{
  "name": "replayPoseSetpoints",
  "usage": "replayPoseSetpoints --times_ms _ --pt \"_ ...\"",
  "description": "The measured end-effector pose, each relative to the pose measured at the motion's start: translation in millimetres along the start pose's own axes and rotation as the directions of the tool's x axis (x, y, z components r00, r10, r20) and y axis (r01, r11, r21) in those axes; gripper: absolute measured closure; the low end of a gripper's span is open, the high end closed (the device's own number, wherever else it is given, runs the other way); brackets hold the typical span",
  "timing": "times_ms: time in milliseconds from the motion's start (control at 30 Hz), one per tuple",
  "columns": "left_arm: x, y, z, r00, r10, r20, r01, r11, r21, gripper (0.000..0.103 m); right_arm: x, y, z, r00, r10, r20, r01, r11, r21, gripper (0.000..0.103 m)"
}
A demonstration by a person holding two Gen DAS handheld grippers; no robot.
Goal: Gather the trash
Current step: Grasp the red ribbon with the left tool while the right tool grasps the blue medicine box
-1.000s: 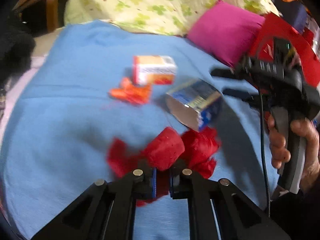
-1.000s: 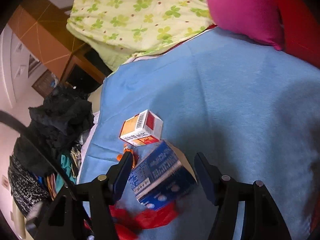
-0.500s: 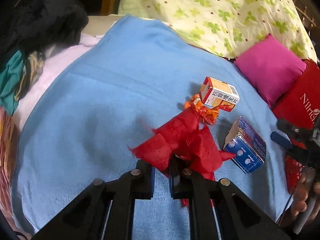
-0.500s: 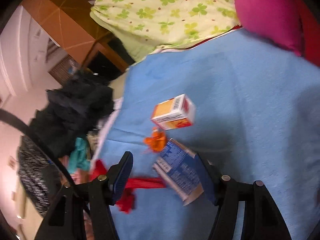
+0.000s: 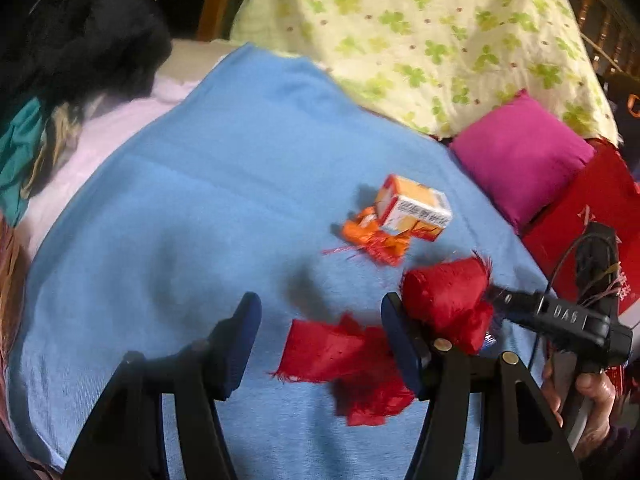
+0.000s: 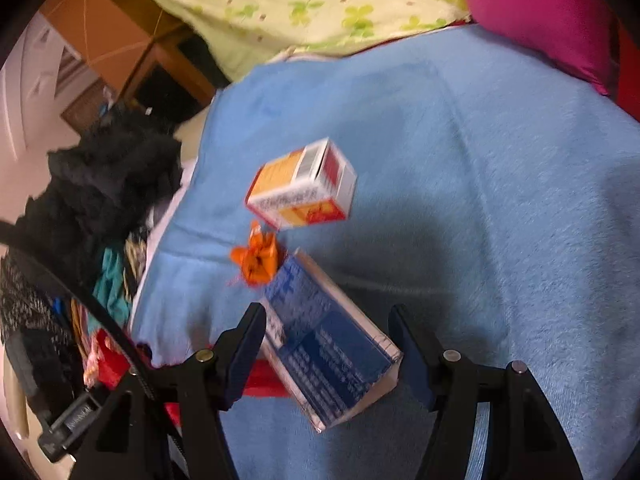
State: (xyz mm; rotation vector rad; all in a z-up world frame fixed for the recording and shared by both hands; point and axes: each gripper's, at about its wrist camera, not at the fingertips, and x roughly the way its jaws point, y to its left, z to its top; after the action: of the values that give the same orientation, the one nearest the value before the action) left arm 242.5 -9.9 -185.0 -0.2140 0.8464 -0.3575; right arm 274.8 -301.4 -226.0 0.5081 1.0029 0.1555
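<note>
My left gripper (image 5: 320,320) hovers over the blue blanket (image 5: 200,200), its jaws opening. A frayed red scrap (image 5: 336,352) lies loose between them and bunches up behind the right finger, with no pad pressing on it. My right gripper (image 6: 326,332) is shut on a blue box (image 6: 328,352), which is tilted and spans both pads. One of its fingers (image 5: 532,308) shows beside the red scrap. Beyond them lie an orange wrapper (image 5: 372,236) (image 6: 258,260) and an orange-and-white carton (image 5: 416,208) (image 6: 304,188).
A pink cushion (image 5: 520,156) and a red bag (image 5: 592,216) sit at the blanket's right edge. A clover-print quilt (image 5: 420,32) lies at the back. Dark clothes (image 6: 100,180) are piled off the left edge. A hand (image 5: 592,396) holds the right gripper.
The left jaws, shut on the red scrap before, have spread and the scrap has dropped free. The right gripper has carried the blue box closer to the red scrap.
</note>
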Motion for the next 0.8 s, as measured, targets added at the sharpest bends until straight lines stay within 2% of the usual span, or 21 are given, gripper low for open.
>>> replayPoseSetpoints --times_ms 67,167,367,500,533,567,800 --pt "-5 -2 1 1.0 0.0 0.03 0.0 1.0 0.004 0.035 -2 4 -5 1.0 0.004 -0.018 -0.004 0.999 -0.034 0.035" --pt "-6 -1 3 0.998 0.038 0.048 -0.038 0.999 0.0 0.034 -7 11 -13 0.999 -0.005 -0.042 0.001 0.996 -0.084 0.035" --pt "-3 8 4 0.998 0.051 0.036 -0.049 0.998 -0.036 0.034 2 30 -27 0.995 -0.091 -0.051 0.079 0.978 -0.193 0.035" --pt "2 7 1 1.0 0.031 0.002 -0.031 0.999 -0.027 0.034 18 37 -32 0.985 -0.169 -0.046 0.152 0.956 -0.251 0.036" --pt "3 6 0 1.0 0.026 -0.006 -0.026 0.999 -0.024 0.034 18 38 -33 0.983 -0.179 -0.035 0.164 0.95 -0.266 0.038" --pt "3 5 -1 1.0 0.017 -0.013 -0.017 1.0 -0.025 0.034 17 38 -33 0.983 -0.185 -0.022 0.172 0.946 -0.273 0.048" --pt "11 2 -17 0.992 -0.056 -0.113 0.049 0.997 -0.063 0.033 0 17 -27 0.972 -0.235 0.024 0.234 0.947 -0.219 0.05"
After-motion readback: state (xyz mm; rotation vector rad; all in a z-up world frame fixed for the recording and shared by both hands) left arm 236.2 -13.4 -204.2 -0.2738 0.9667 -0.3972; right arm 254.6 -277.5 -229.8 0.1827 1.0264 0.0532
